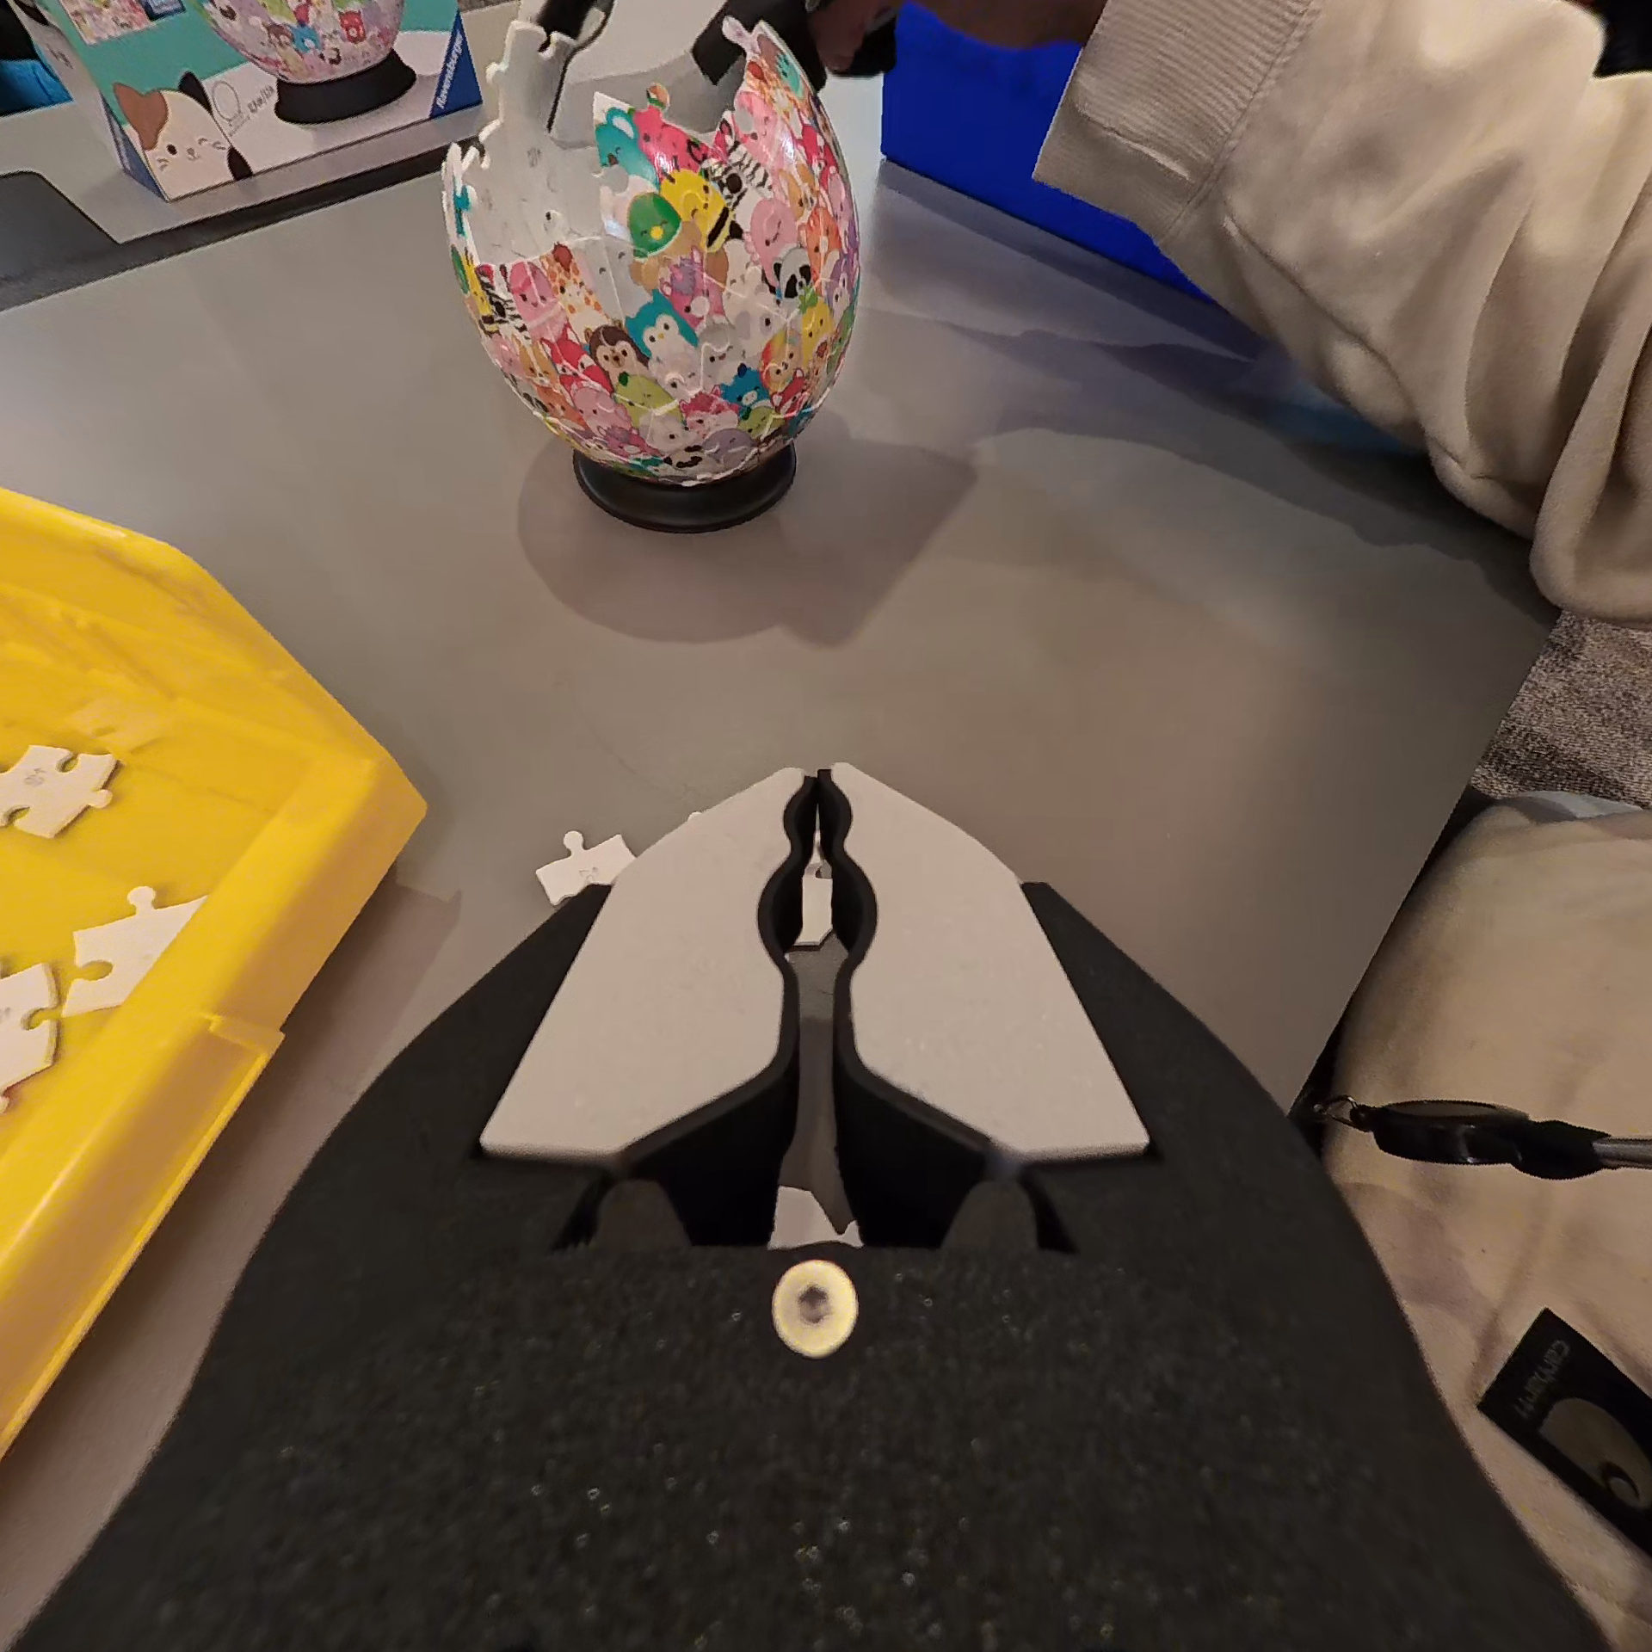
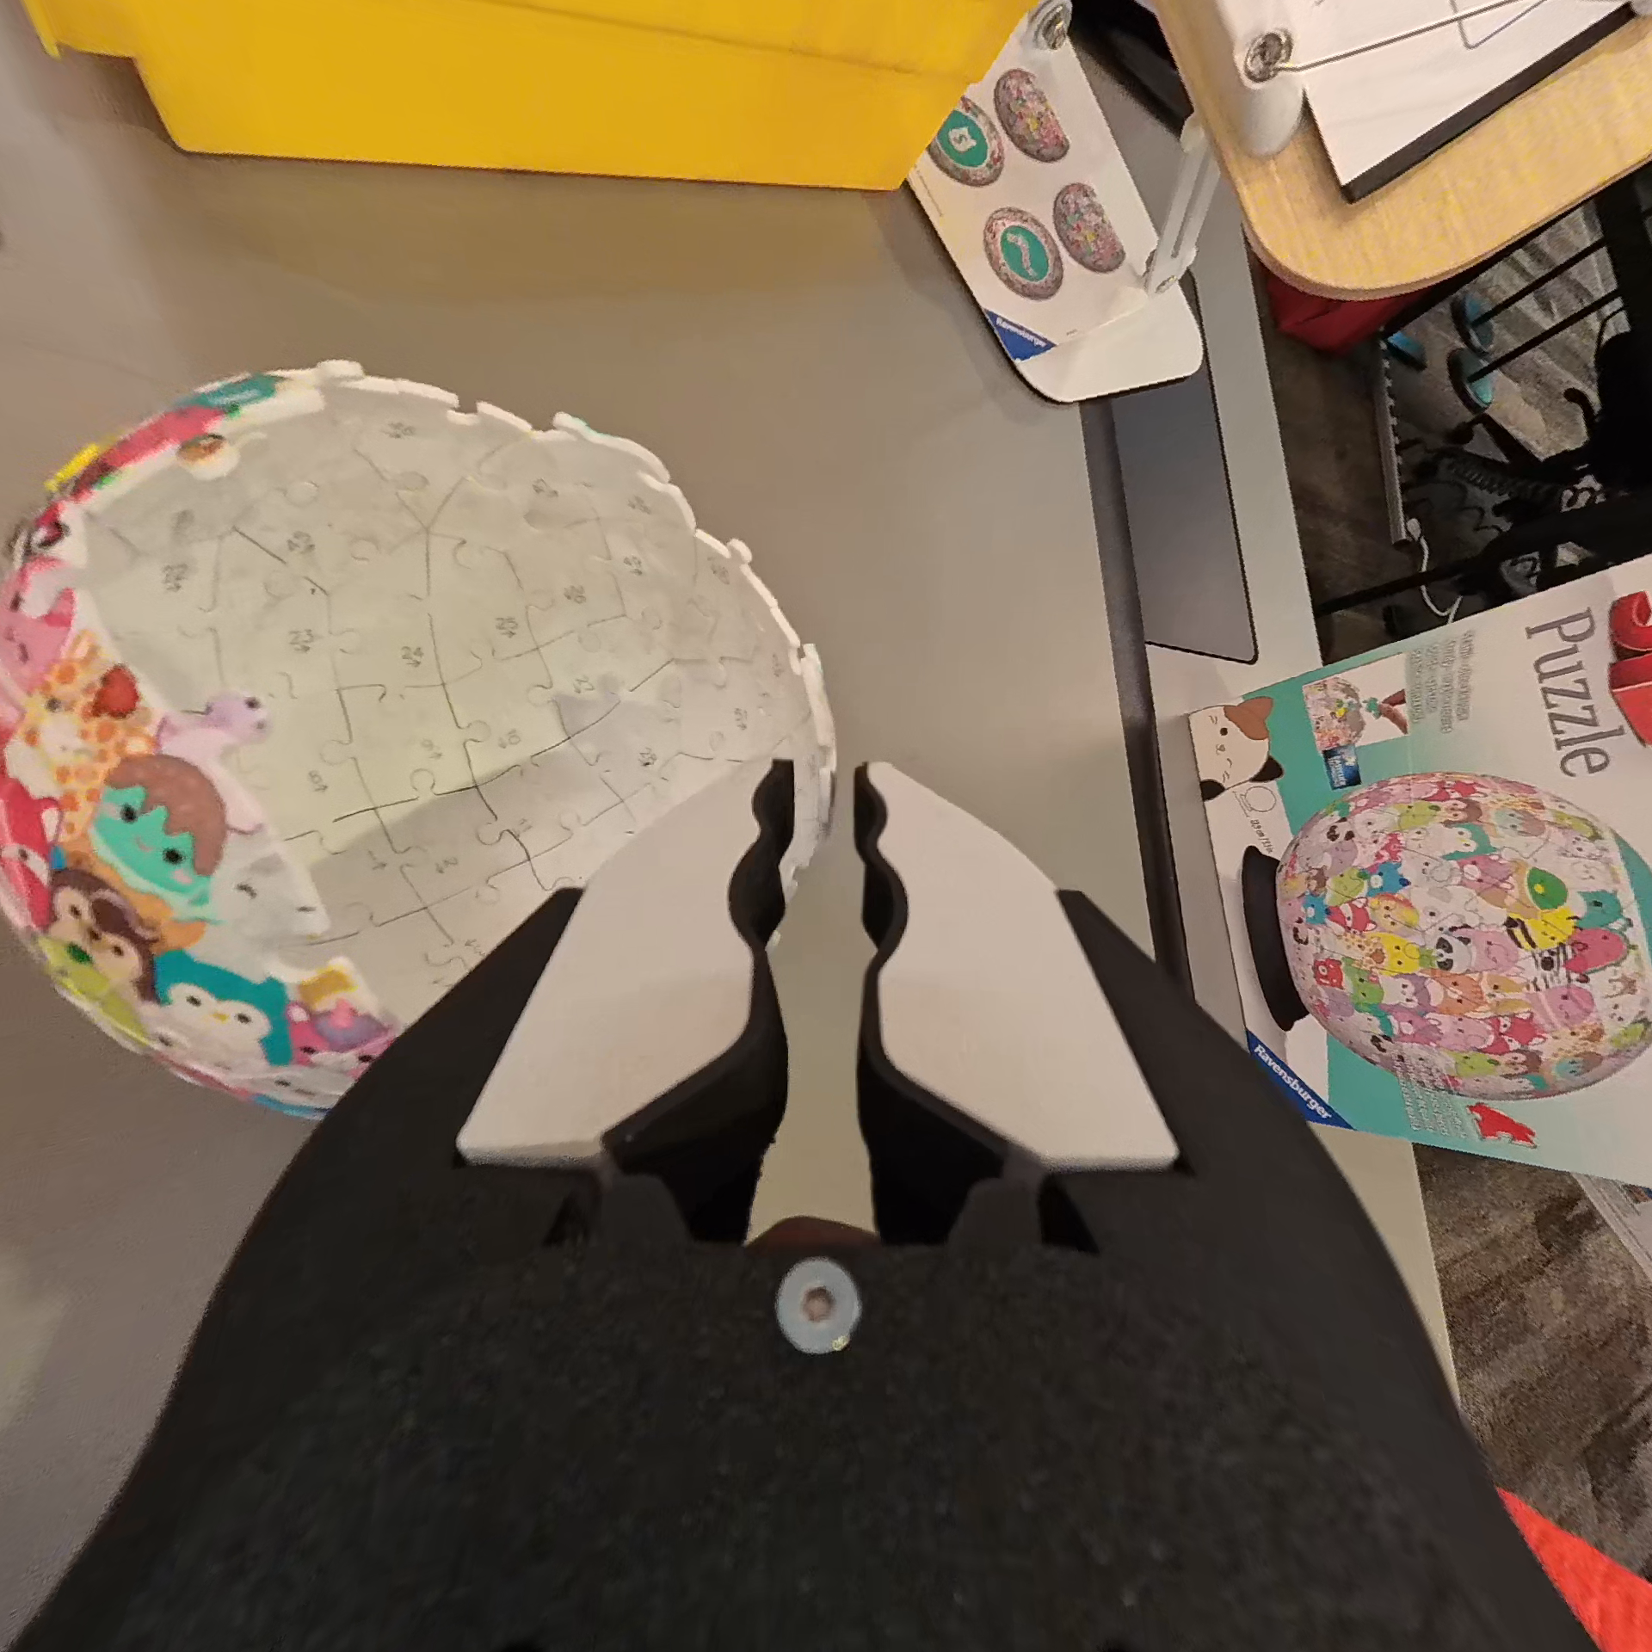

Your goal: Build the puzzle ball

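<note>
Grey surface [image 1: 1028,626] carries a half-built puzzle ball [image 1: 661,268] on a black ring stand [image 1: 684,492], its top open and its white, numbered inner shell showing in the right wrist view. The left tool [image 1: 819,787] sits low near the surface edge, tips pressed together on a white puzzle piece [image 1: 581,863] whose one lobe pokes out to the left and whose middle is hidden under the fingers; how firmly it is caught is hard to make out. The right tool [image 2: 822,778] is slightly spread and empty, its tips at the ball's jagged rim; in the left wrist view it is cut off by the top of the frame, only dark parts showing above the ball. A cream sleeve [image 1: 1341,268] reaches in from the right. Loose white pieces [image 1: 54,787] lie in a yellow tray [image 1: 223,894] at left, only partly in view. The puzzle box [image 2: 1448,903] lies beyond the ball, beside an instruction sheet [image 2: 1028,206]. A blue bin [image 1: 974,116] is mostly hidden behind the sleeve.
</note>
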`<state>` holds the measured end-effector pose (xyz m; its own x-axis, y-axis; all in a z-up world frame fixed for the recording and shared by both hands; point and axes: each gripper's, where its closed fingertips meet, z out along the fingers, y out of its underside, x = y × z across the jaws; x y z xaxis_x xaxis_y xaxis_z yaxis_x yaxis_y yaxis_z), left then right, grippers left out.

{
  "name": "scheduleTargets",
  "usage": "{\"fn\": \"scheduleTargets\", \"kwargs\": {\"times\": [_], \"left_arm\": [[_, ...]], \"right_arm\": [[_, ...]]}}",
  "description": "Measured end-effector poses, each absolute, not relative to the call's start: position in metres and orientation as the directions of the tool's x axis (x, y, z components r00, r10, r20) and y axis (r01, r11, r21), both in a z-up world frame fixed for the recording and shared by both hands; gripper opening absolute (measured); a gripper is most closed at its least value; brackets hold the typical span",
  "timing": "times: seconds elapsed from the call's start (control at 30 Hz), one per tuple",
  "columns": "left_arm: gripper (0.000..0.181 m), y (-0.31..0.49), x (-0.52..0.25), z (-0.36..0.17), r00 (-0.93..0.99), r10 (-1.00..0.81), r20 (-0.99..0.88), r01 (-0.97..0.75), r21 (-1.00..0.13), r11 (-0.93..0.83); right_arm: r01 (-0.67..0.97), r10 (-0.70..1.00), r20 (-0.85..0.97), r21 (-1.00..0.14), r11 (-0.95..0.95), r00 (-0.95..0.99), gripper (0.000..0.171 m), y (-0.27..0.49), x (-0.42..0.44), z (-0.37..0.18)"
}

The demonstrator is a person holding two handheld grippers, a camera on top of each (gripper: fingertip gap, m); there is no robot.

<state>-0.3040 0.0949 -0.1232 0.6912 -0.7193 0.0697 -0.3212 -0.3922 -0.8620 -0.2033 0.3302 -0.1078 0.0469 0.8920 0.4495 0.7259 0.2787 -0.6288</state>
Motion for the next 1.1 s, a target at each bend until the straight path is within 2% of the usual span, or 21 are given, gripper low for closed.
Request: {"fn": "scheduleTargets", "kwargs": {"times": [0.2, 0.3, 0.4, 0.53, 0.63, 0.73, 0.8, 0.87, 1.0, 1.1], "left_arm": [[0.0, 0.095, -0.305, -0.125, 0.693, -0.718, 0.065, -0.328, -0.858, -0.394], [0.0, 0.096, -0.306, -0.12, 0.701, -0.711, 0.065, -0.309, -0.87, -0.384], [0.0, 0.098, -0.313, -0.108, 0.719, -0.693, 0.055, -0.265, -0.9, -0.346], [0.012, 0.093, -0.318, -0.092, 0.724, -0.687, 0.065, -0.2, -0.933, -0.3], [0.022, 0.085, -0.319, -0.085, 0.731, -0.682, 0.018, -0.208, -0.946, -0.248], [0.027, 0.072, -0.318, -0.079, 0.731, -0.683, -0.019, -0.2, -0.962, -0.188], [0.037, 0.065, -0.321, -0.075, 0.735, -0.677, -0.029, -0.191, -0.968, -0.166], [0.05, 0.062, -0.327, -0.072, 0.748, -0.664, -0.022, -0.183, -0.968, -0.173], [0.039, 0.058, -0.353, -0.095, 0.752, -0.659, -0.014, -0.272, -0.917, -0.292], [0.046, 0.059, -0.374, -0.131, 0.758, -0.648, -0.073, -0.404, -0.833, -0.378]], "right_arm": [[0.742, 0.884, 0.466, -0.607, 0.285, 0.041, 0.01, 0.329, -0.197, -0.101], [0.733, 0.887, 0.454, -0.631, 0.253, 0.086, 0.019, 0.325, -0.185, -0.089], [0.704, 0.877, 0.463, -0.665, 0.248, 0.128, 0.02, 0.316, -0.175, -0.065], [0.674, 0.865, 0.462, -0.704, 0.224, 0.196, 0.021, 0.296, -0.162, -0.028], [0.648, 0.853, 0.421, -0.749, 0.136, 0.307, 0.027, 0.272, -0.144, -0.021], [0.427, 0.896, 0.187, -0.904, -0.003, 0.402, 0.027, 0.219, -0.145, -0.032], [0.305, 0.899, 0.068, -0.949, -0.075, 0.433, 0.029, 0.179, -0.144, -0.051], [0.254, 0.878, 0.025, -0.961, -0.111, 0.477, 0.032, 0.145, -0.14, -0.073], [0.218, 0.866, -0.062, -0.957, -0.194, 0.495, 0.032, 0.085, -0.133, -0.105], [0.241, 0.858, -0.052, -0.95, -0.201, 0.512, 0.031, 0.066, -0.127, -0.114]]}}
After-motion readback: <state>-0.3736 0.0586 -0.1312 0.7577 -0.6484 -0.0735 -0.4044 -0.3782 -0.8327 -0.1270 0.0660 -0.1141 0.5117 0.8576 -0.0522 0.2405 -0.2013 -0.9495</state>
